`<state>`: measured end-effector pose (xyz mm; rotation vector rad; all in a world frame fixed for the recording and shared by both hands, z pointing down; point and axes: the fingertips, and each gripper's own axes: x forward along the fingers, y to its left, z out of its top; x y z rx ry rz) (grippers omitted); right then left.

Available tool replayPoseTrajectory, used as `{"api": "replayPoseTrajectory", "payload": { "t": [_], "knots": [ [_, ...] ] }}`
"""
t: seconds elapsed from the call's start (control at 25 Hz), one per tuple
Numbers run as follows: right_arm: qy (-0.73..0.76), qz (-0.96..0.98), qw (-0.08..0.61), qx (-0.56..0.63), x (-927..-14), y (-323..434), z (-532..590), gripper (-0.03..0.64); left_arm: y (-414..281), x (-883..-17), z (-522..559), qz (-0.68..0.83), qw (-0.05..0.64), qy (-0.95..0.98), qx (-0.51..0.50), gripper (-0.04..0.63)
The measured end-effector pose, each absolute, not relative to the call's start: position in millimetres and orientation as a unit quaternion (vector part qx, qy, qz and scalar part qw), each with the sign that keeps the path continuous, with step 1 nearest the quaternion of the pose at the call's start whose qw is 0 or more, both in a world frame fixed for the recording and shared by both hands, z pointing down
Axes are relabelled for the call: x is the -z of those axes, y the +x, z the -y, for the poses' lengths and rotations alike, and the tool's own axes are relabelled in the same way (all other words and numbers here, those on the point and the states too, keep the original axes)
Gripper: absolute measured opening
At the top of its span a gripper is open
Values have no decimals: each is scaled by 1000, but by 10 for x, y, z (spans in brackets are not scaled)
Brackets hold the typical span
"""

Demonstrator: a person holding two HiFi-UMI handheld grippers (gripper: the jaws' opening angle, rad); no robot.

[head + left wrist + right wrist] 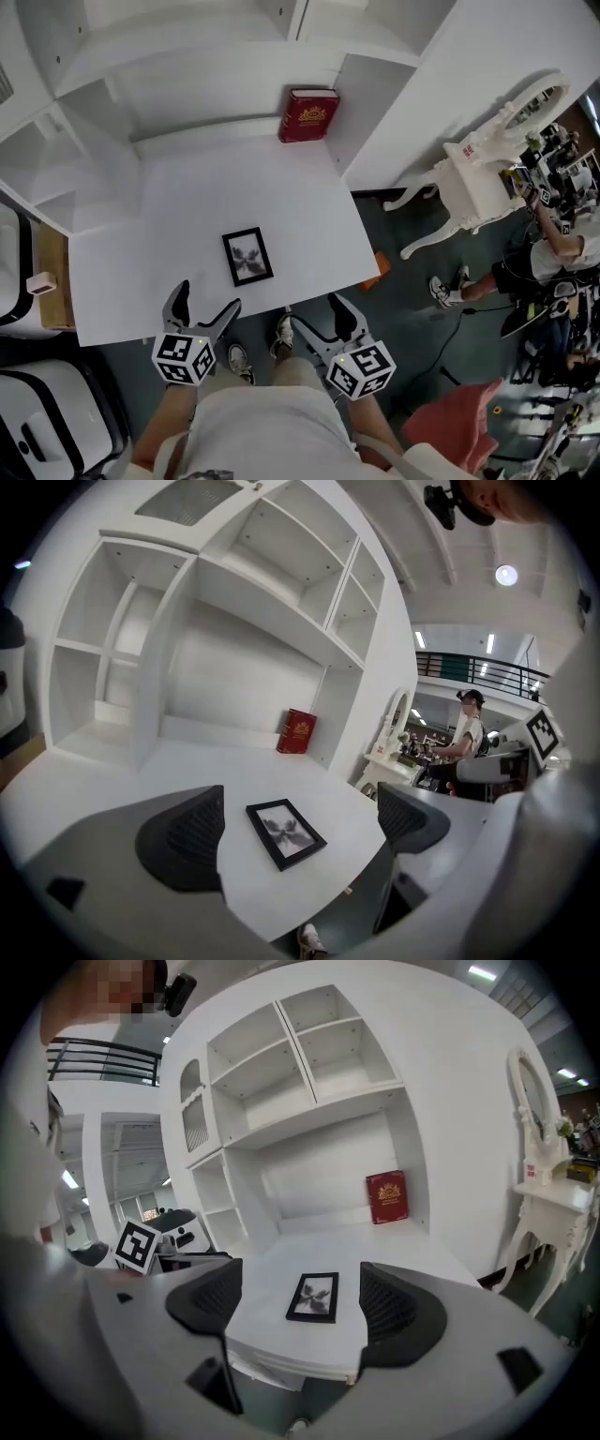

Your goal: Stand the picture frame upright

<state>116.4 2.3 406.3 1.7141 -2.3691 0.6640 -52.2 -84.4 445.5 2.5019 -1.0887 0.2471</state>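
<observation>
A small black picture frame (247, 256) lies flat on the white desk (169, 216), face up, near the front edge. It also shows in the left gripper view as the frame (285, 832) and in the right gripper view as the frame (314, 1297). My left gripper (205, 305) hovers at the desk's front edge, left of the frame, open and empty. My right gripper (317, 314) hangs just off the front edge, right of the frame, also open and empty. Neither touches the frame.
A red book (307, 114) stands upright at the back of the desk against the white shelf unit (187, 56). A white dressing table (487, 159) stands to the right, with a seated person (544, 253) beyond it. A red cloth (459, 422) lies on the floor.
</observation>
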Motion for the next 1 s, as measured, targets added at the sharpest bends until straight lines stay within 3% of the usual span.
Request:
{"api": "replayPoseTrajectory", "payload": {
  "t": [0.52,0.72,0.8,0.92,1.0],
  "knots": [
    [419,837,170,-309,-5137,1207,1389,387,-332,-5213,1674,471,269,825,-157,491],
    [404,828,203,-332,-5625,1149,1746,314,-189,-5720,1919,466,289,810,-209,482],
    [400,820,222,-344,-5832,1109,1830,308,-146,-5825,1987,465,293,805,-223,441],
    [398,805,240,-369,-6066,1052,1918,305,-109,-5963,2061,468,302,796,-238,316],
    [399,793,246,-390,-6163,1023,1963,304,-95,-6060,2106,469,307,789,-251,287]
  ]
}}
